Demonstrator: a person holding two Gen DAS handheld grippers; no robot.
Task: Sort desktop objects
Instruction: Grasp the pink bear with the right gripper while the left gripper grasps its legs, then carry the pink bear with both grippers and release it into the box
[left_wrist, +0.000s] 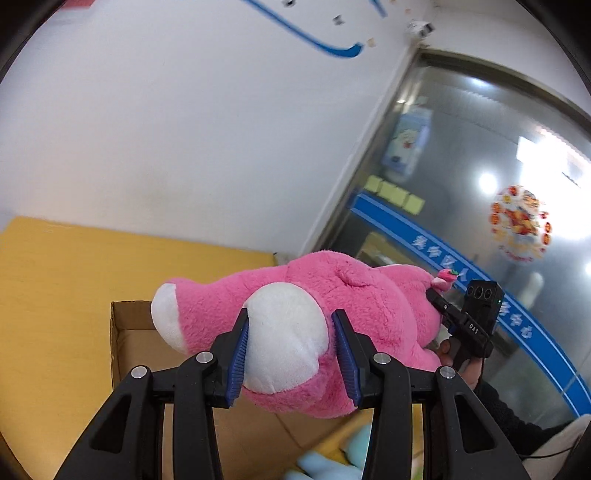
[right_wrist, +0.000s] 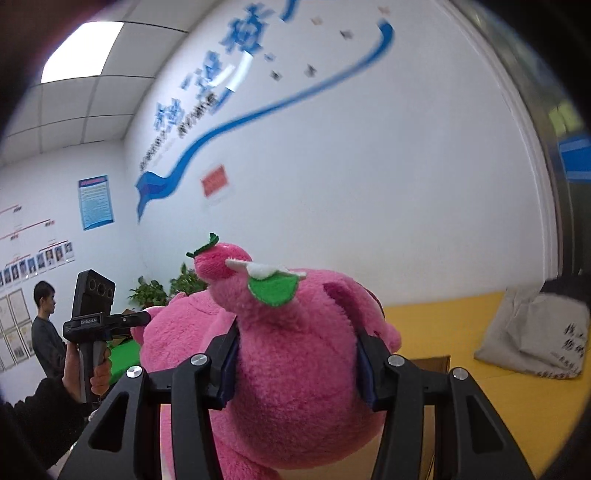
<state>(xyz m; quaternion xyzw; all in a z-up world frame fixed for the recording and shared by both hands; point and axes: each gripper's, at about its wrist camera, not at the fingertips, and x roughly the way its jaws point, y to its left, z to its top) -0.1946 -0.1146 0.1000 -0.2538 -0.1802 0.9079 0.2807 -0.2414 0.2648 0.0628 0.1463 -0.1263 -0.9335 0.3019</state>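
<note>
Two grippers, one load: both grippers clamp the same pink plush toy (left_wrist: 295, 295), which hangs in the air above the yellow counter (left_wrist: 55, 295).
Left gripper (left_wrist: 291, 354): its fingers (left_wrist: 238, 354) are clenched on a white-soled foot of the toy; the blue pads press into the white sole from both sides, and the foot bulges between them.
Right gripper (right_wrist: 295, 354): its fingers (right_wrist: 227, 363) are clenched on the opposite end of the toy, the plush squeezed between them just below the small strawberry trim (right_wrist: 218, 262) with its green leaf.
Why two holds: the toy looks bulky and soft, so a grip at each end likely keeps it from sagging or swinging while it is carried.
Toy's place: lifted clear of the counter, stretched roughly level between the two grippers, touching nothing else that can be seen.
Cardboard box (left_wrist: 125, 332): open-topped, on the counter directly beneath the toy in the left wrist view; it is probably the sorting bin.
Box contents: a pale blue soft item (left_wrist: 325, 467) shows at the bottom edge of that view; whether it lies inside the box cannot be told.
Grey cloth bag (right_wrist: 532, 332): slumped at the far right edge of the counter, well apart from the toy.
Step in hand: apparently carrying the toy over the box for lowering.
</note>
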